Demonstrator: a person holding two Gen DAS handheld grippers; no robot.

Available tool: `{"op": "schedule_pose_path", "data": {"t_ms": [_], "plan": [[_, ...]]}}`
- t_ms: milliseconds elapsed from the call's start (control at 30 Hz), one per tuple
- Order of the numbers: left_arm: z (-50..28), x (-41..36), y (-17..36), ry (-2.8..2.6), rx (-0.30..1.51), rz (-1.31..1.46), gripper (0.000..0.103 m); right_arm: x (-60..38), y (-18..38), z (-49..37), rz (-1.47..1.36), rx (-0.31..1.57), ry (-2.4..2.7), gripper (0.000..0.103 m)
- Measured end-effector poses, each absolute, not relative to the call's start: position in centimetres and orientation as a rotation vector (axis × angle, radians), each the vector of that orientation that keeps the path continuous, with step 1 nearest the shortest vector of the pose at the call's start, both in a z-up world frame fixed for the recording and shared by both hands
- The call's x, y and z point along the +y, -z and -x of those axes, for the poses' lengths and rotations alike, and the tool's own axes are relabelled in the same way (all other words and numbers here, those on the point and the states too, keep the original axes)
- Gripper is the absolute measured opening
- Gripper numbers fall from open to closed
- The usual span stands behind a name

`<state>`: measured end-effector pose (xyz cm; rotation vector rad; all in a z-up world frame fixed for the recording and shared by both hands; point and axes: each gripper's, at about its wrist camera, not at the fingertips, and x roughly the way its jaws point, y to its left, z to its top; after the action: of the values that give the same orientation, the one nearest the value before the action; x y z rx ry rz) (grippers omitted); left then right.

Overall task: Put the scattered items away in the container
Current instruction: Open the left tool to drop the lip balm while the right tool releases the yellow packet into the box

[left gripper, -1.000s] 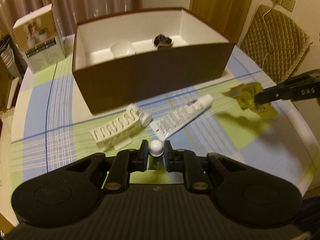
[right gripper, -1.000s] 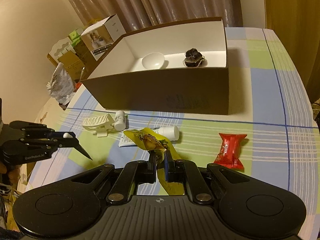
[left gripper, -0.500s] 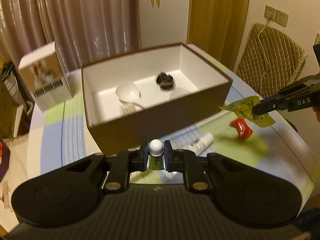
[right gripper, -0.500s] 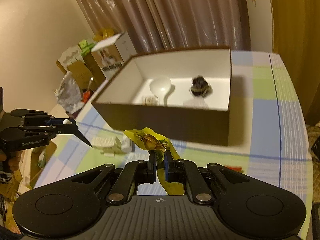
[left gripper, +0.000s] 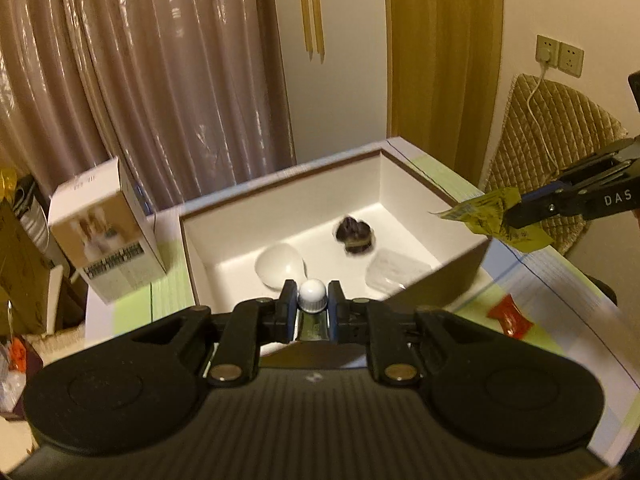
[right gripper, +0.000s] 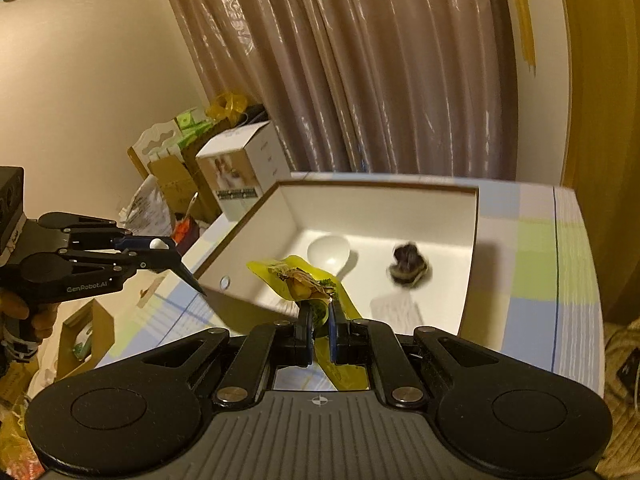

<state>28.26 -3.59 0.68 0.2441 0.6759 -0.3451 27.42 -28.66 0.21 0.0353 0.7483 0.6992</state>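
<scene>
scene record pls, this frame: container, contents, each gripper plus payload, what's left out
container: open brown box, white inside, on checked tablecloth
contents: white spoon, dark round item, clear flat packet
left gripper: shut on white-capped tube, at the box's near edge
right gripper: shut on yellow sachet, at the box's near wall
left out: red packet on the cloth
beside box: white carton
</scene>
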Motion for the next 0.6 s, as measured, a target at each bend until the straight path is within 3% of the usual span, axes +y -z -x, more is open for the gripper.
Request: {"op": "schedule_pose_path", "data": {"t_ms": [600], "plan": [[-38.6, -3.5, 1.5, 0.293, 0.731, -0.316, 0.012, -25.9, 2.7, -37.3, -0.026, 0.836, -0.605, 0.01]]}}
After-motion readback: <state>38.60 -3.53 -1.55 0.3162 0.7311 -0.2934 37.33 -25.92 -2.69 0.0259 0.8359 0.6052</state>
